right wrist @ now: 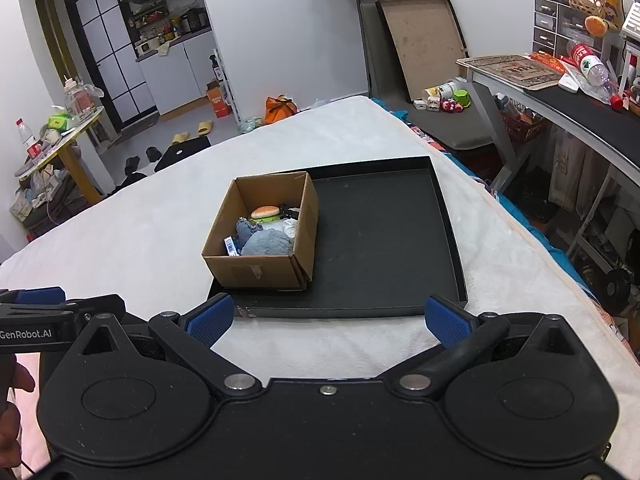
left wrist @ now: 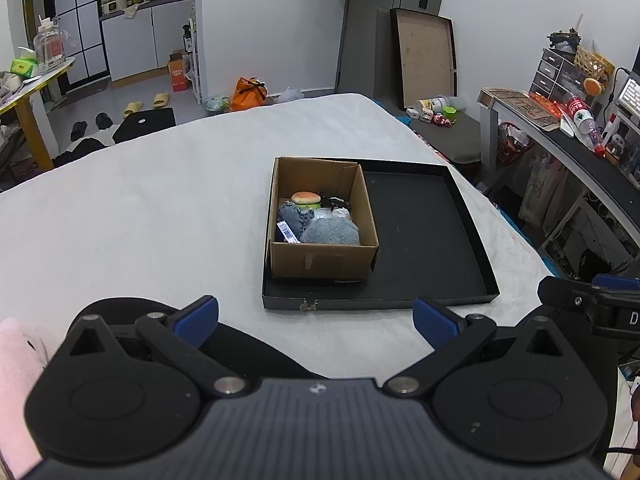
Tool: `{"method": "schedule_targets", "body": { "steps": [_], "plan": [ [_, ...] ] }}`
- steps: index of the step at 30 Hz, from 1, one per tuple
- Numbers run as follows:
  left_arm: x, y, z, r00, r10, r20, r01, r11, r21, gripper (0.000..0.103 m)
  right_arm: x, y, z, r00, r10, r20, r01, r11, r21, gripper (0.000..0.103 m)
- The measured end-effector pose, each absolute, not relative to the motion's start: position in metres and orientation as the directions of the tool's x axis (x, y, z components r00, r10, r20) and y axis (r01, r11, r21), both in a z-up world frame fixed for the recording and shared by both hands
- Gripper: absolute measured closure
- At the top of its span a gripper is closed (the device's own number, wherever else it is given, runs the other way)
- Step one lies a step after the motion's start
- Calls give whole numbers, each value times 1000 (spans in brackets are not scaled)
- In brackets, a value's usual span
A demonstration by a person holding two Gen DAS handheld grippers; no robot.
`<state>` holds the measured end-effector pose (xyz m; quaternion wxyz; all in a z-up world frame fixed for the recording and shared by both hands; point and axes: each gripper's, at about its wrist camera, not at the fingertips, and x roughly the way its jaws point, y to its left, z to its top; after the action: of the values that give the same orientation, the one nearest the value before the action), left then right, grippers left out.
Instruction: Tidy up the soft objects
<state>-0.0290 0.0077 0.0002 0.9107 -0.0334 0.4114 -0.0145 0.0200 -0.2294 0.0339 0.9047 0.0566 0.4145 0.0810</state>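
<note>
An open cardboard box (left wrist: 323, 258) sits in the black tray's (left wrist: 424, 224) left side, holding a burger plush (left wrist: 306, 199), blue-grey fluffy cloths (left wrist: 330, 233) and a barcode tag (left wrist: 288, 233).

Both wrist cameras sit low behind their own tongs, looking forward and slightly down across the white bed (left wrist: 160, 208) toward the far wall. The left view faces the cardboard box (left wrist: 323, 258) and black tray (left wrist: 424, 232) near its centre, toward 12 o'clock; the right view stands a little to the right, with the box (right wrist: 256, 270) toward 11 o'clock. Both share box, tray, bed and the leaning board (left wrist: 428, 60), and each catches the other tongs at its edge, near 3 and 9 o'clock.
</note>
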Motion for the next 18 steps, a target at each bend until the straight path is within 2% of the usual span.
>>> {"method": "schedule_targets", "body": {
  "steps": [18],
  "plan": [
    [-30,5,-1,656,-63,-752,3,997,-81,0,18,-228,33,642,191,-743,-99,981,166,0]
  ]
}}
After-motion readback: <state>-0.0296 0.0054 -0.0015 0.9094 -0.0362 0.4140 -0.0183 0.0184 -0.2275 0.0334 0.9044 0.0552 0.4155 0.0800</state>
